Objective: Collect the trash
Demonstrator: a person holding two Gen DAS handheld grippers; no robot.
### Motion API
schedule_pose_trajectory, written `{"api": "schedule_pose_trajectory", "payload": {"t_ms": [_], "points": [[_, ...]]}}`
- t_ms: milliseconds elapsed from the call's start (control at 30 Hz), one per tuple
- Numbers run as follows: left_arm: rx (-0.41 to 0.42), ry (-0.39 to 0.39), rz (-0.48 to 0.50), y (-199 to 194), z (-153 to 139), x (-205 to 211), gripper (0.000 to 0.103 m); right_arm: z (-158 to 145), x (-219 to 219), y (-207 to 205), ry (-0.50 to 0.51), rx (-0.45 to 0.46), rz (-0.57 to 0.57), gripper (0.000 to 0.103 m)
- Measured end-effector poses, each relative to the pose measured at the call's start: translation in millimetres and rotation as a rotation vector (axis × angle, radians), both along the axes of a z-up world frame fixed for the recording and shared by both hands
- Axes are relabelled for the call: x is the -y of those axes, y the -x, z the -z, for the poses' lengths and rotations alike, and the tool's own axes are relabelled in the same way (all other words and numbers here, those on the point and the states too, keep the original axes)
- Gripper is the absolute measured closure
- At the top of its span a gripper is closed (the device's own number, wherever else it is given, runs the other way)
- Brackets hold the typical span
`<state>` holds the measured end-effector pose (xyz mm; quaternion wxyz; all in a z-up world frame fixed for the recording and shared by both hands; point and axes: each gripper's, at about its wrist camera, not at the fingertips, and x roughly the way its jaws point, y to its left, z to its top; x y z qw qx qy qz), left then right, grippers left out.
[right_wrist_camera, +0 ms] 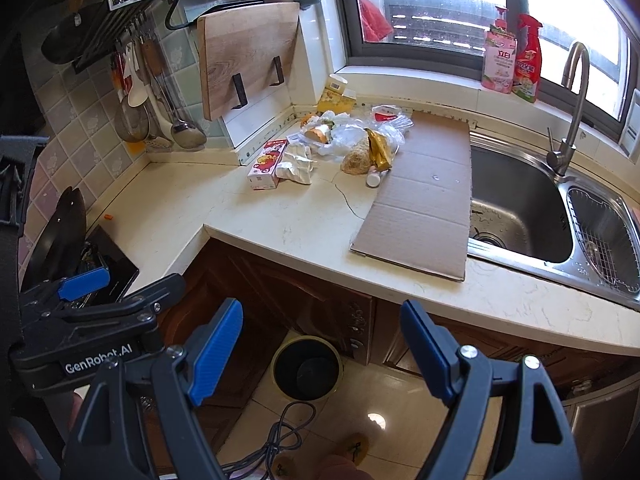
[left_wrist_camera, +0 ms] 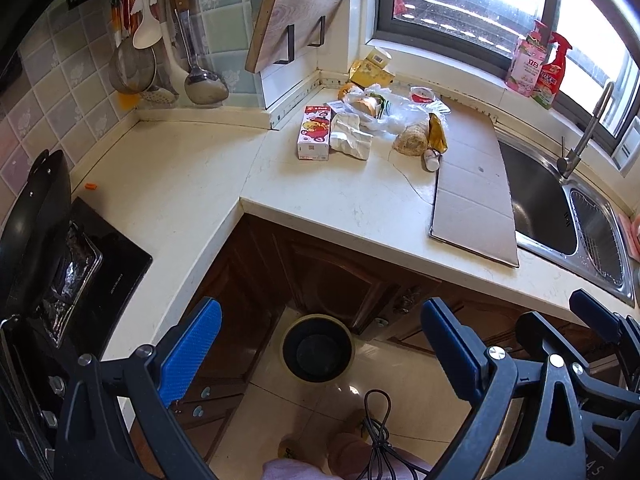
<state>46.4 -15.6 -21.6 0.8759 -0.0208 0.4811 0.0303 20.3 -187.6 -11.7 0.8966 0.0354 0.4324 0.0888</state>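
A heap of trash lies in the counter's far corner: a pink carton (left_wrist_camera: pixel 314 132) (right_wrist_camera: pixel 267 163), crumpled white paper (left_wrist_camera: pixel 351 136) (right_wrist_camera: pixel 295 166), a clear plastic bag (left_wrist_camera: pixel 384 110) (right_wrist_camera: pixel 348 132), a gold wrapper (left_wrist_camera: pixel 437 133) (right_wrist_camera: pixel 379 152), a small white bottle (left_wrist_camera: pixel 431 159) (right_wrist_camera: pixel 373 179) and a yellow box (left_wrist_camera: pixel 370 68) (right_wrist_camera: pixel 336 98). A flat cardboard sheet (left_wrist_camera: pixel 472 184) (right_wrist_camera: pixel 424 200) lies beside the heap. A black trash bin (left_wrist_camera: pixel 318 347) (right_wrist_camera: pixel 307 368) stands on the floor below the counter. My left gripper (left_wrist_camera: pixel 320 344) and right gripper (right_wrist_camera: pixel 322 344) are both open and empty, held in front of the counter above the bin.
A steel sink (right_wrist_camera: pixel 520 208) with tap (right_wrist_camera: pixel 572 108) lies right of the cardboard. A black stove (left_wrist_camera: pixel 80 264) with a pan is at the left. Utensils (left_wrist_camera: pixel 160 52) and a cutting board (right_wrist_camera: pixel 248 56) hang on the wall. Spray bottles (right_wrist_camera: pixel 512 60) stand on the windowsill. A cable (right_wrist_camera: pixel 280 436) lies on the floor.
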Motion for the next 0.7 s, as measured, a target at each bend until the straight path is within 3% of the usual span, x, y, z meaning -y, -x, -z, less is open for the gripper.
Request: {"api": "schedule_pose_trajectory", "payload": {"t_ms": [367, 700], "points": [[0.039, -0.013, -0.022, 3, -8, 3, 0.004, -9, 2, -2, -0.002, 0.04, -0.021, 0.021], [0.007, -0.045, -0.073, 7, -2, -8, 0.003, -4, -10, -5, -0.015, 0.026, -0.08, 0.021]]}}
